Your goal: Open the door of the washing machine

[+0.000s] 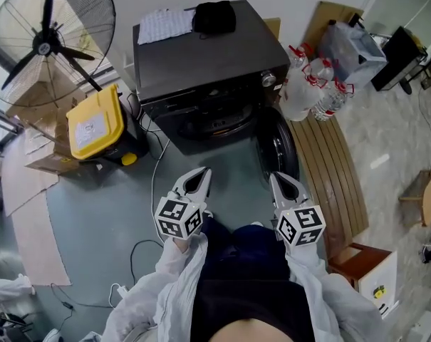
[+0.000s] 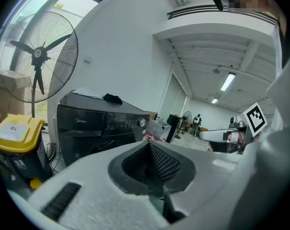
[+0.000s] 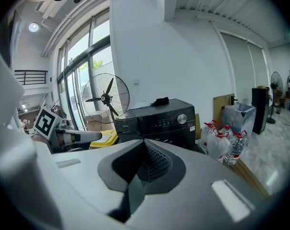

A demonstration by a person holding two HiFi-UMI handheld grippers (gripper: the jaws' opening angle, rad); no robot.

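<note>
Dark front-loading washing machine against the wall, its round door already swung out to the right.

The machine stands at the top middle of the head view, between a yellow bin and a cluster of water bottles, with paper and a black cloth on its lid. The door shows only edge-on, and the drum opening is too dark to see into. The left gripper and right gripper hover in front of it, apart from the machine, jaws pressed together and empty. In both gripper views their own bodies cover the machine's lower front.
</note>
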